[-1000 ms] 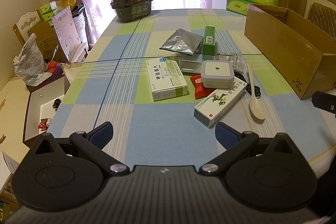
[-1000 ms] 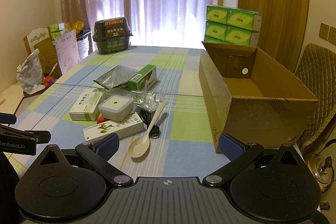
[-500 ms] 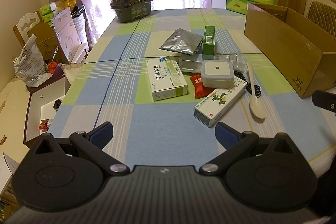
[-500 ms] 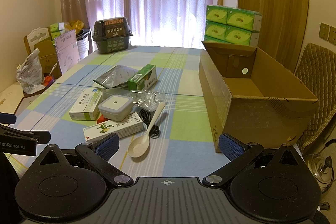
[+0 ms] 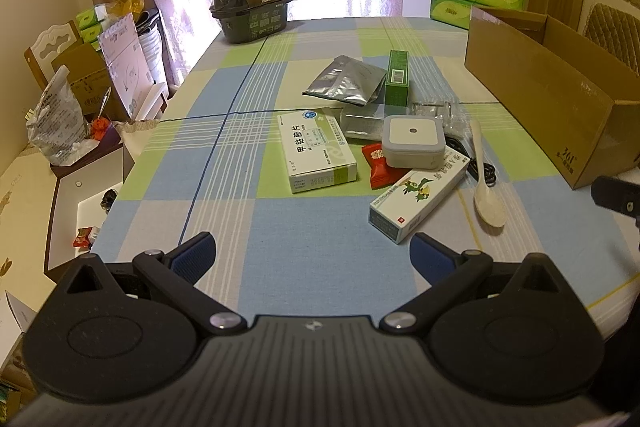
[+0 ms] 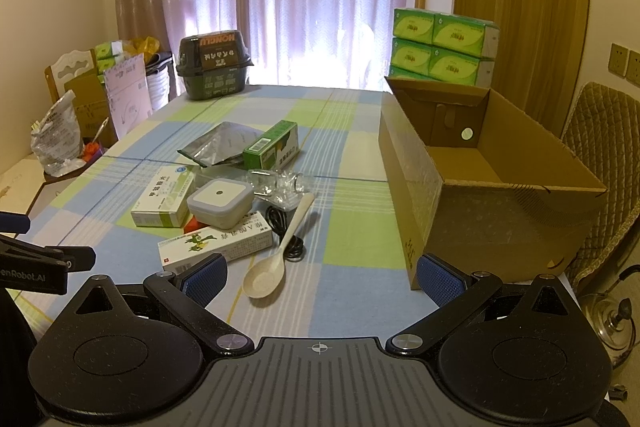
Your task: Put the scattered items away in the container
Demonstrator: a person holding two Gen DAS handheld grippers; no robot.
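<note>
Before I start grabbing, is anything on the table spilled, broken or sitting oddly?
Nothing spilled or visibly damaged. The grey square lidded container is perched on other items, partly on the long white box with the green bird print. The brown cardboard box looks empty.

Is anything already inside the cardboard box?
No, the cardboard box shows only its bare floor in the right wrist view.
</note>
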